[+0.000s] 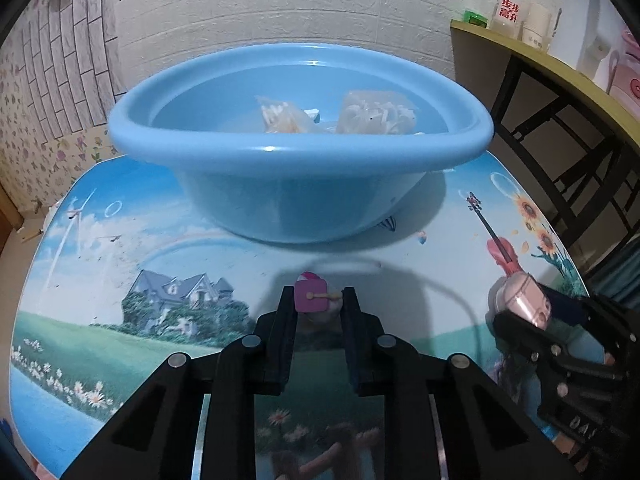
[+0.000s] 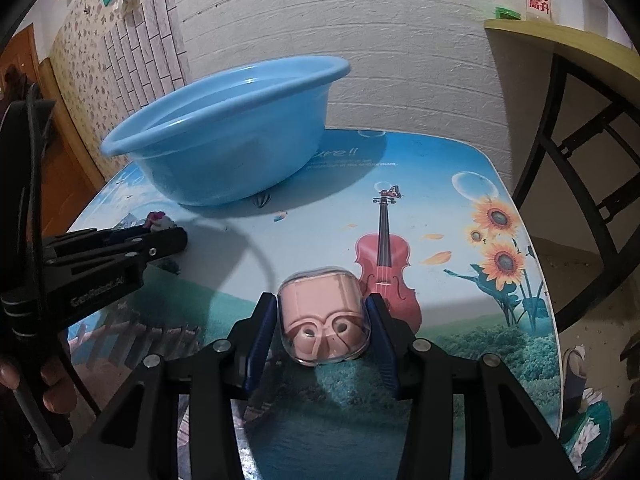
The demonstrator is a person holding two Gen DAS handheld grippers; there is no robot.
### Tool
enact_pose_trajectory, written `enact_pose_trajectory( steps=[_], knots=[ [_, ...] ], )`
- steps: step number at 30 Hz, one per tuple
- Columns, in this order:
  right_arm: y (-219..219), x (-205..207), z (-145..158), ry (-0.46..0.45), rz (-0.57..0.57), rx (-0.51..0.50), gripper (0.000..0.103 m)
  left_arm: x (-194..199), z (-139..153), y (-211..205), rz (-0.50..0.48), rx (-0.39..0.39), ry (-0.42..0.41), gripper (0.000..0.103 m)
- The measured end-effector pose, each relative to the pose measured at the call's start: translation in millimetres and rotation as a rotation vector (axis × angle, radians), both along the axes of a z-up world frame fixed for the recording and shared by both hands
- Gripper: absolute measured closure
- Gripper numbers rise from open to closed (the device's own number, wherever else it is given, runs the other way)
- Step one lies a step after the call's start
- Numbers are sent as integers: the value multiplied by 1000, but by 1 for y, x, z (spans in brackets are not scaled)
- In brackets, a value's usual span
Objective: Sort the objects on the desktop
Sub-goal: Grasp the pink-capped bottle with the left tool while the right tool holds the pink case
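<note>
The right gripper (image 2: pixel 322 322) pinches a pink earbud case (image 2: pixel 323 320), long axis pointing ahead toward the tabletop (image 2: pixel 440 168); the left gripper (image 1: pixel 319 300) pinches a small pink toy (image 1: pixel 314 295), blue basin (image 1: pixel 300 152) ahead.

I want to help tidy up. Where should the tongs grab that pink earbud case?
Grip the pink earbud case across its two short sides, coming in low from the near edge of the table. It lies flat, and the right tongs already straddle it that way.

White brick-pattern wall (image 1: pixel 280 4) stands behind the picture-printed table (image 2: pixel 460 216). Floral wallpaper (image 1: pixel 36 136) covers the left wall. A yellow-topped shelf (image 1: pixel 560 64) stands right.
</note>
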State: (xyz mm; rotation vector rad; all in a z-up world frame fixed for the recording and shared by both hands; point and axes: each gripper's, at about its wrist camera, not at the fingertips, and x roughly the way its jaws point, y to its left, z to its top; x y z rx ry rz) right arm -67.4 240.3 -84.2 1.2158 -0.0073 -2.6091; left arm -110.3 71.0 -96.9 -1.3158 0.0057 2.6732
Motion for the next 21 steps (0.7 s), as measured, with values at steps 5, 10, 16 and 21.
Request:
enact_pose_trajectory(
  steps=[5,10,16,21],
  knots=[
    [-1,2,-1,-1,9,12,43,12,5,-8,6,-33,31,83],
    [-5,1,-2,5,7,36,43,20,6,-12,12,-24,28,83],
    [-9,-1,-2,9,2,61,43,27,7,-20,29,-30,29,83],
    [-15,0,-3,13,29,91,44,21,1,-13,38,-25,9,83]
  ],
)
